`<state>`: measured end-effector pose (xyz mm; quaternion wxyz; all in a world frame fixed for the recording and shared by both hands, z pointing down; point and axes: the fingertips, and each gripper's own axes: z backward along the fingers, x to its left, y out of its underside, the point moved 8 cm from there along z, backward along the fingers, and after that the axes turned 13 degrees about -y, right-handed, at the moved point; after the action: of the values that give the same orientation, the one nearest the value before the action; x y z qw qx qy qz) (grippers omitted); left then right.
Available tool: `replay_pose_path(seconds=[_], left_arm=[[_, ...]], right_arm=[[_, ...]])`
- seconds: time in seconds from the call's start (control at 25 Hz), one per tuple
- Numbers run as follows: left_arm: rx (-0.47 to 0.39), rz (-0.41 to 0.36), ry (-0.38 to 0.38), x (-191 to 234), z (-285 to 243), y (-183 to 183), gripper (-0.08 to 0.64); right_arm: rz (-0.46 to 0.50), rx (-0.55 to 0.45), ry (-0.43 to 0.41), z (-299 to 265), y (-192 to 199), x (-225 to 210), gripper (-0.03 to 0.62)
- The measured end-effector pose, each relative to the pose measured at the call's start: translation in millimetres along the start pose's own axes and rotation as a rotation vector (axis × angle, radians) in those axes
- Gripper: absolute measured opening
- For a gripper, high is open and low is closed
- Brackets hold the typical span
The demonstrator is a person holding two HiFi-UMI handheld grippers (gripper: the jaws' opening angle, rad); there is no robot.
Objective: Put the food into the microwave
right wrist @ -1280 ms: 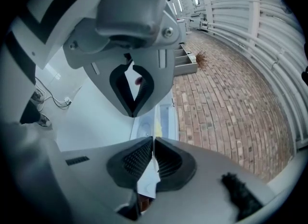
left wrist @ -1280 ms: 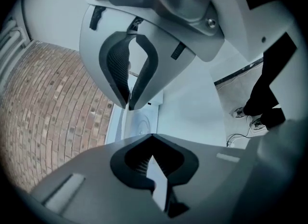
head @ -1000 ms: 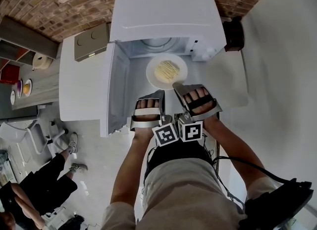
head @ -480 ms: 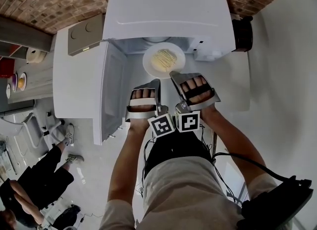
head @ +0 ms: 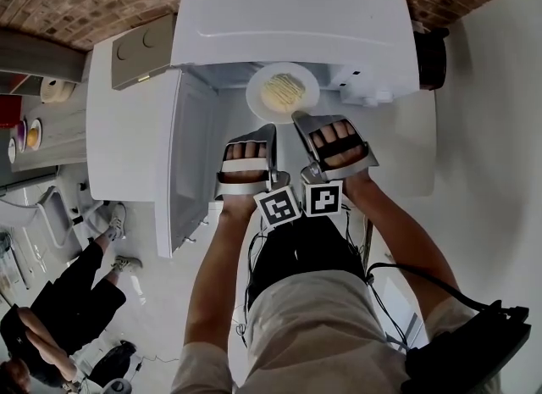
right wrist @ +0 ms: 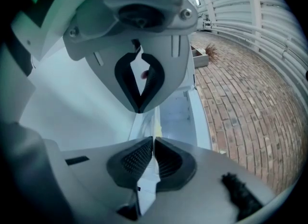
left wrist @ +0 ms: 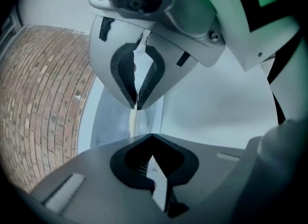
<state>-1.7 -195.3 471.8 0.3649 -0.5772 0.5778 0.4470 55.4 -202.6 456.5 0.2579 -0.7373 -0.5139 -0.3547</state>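
Plate (head: 254, 96) of pale food (head: 284, 90) sits at the open microwave (head: 288, 11) mouth, left gripper (head: 272, 130) and right gripper (head: 296, 118) both clamped on its near rim; likely stiff, breakable and slick, so grip the rim and carry it level.

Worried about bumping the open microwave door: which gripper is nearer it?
Left. The left gripper is just beside the door; the right gripper lies beyond it, farther off.
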Motion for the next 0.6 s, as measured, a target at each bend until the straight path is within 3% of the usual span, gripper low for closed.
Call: replay_pose_path(seconds=[0.6], left_arm=[[0.013,-0.002,0.004,-4,-27,9,0.006]], right_arm=[[0.019,-0.02,-0.005,-30,6,-3,0.018]])
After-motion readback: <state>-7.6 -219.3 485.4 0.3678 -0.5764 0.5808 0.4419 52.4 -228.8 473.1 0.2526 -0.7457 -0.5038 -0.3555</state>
